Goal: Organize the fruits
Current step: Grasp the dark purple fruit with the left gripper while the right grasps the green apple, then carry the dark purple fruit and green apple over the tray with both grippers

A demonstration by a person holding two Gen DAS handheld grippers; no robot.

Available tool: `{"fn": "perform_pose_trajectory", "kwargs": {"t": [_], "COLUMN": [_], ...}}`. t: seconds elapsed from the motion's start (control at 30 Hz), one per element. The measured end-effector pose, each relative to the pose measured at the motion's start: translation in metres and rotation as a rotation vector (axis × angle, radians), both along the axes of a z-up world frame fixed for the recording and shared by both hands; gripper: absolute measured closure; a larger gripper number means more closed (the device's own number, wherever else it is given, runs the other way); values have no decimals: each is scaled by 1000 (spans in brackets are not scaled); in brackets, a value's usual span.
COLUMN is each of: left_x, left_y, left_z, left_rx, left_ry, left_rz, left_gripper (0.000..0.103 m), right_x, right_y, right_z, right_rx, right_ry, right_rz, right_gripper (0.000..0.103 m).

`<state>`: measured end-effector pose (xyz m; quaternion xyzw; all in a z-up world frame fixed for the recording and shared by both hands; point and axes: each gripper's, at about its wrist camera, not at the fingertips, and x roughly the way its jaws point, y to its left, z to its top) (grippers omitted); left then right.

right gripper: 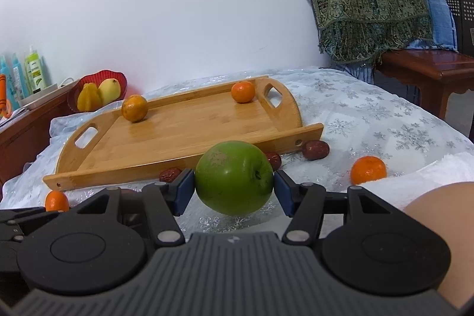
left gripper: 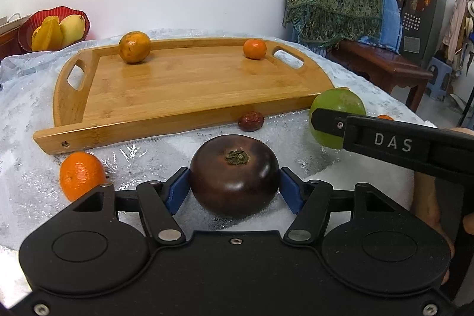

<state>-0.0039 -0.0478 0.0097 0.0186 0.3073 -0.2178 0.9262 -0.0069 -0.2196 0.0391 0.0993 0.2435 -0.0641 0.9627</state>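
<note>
Left wrist view: left gripper (left gripper: 234, 182) – blue pads touching both sides of a dark tomato (left gripper: 234, 175) on the cloth (left gripper: 29, 120), before the tray (left gripper: 189, 91). Right wrist view: right gripper (right gripper: 234, 187) clamps a green apple (right gripper: 234, 176) – tray (right gripper: 189, 135) behind

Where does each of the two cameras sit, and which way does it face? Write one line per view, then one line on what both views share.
Left wrist view: sits on the left gripper, looks along its fingers at a dark fruit between them, the wooden tray beyond; the right gripper enters from the right.
Right wrist view: sits on the right gripper, which holds a green apple; a bare forearm shows lower right.
Shared: tray, its two oranges, the apple, the red bowl.
</note>
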Motion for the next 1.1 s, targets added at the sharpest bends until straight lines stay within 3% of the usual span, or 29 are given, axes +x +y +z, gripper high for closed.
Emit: {"fn": "perform_pose_trajectory", "kwargs": {"t": [0.27, 0.37, 0.5, 0.67, 0.9, 1.1], "left_x": [0, 1, 14, 42, 105, 154], "left_y": [-10, -13, -8, -2, 15, 32], "left_z": [-3, 3, 19, 42, 54, 48], "left_rx": [40, 70, 52, 42, 21, 20], "left_ry": [-35, -58, -87, -131, -99, -42], "left_rz": [27, 36, 74, 130, 242, 320], "left_gripper": [42, 42, 42, 42, 42, 42], "right_x": [2, 8, 22, 52, 109, 156], "right_y": [-2, -5, -10, -19, -28, -37], "right_z": [-1, 4, 16, 29, 38, 26], "right_rx": [5, 14, 8, -15, -72, -86], "right_ry": [5, -3, -39, -57, -13, 77], "right_rz": [-5, 1, 0, 20, 55, 61], "right_gripper": [42, 42, 42, 42, 42, 42]}}
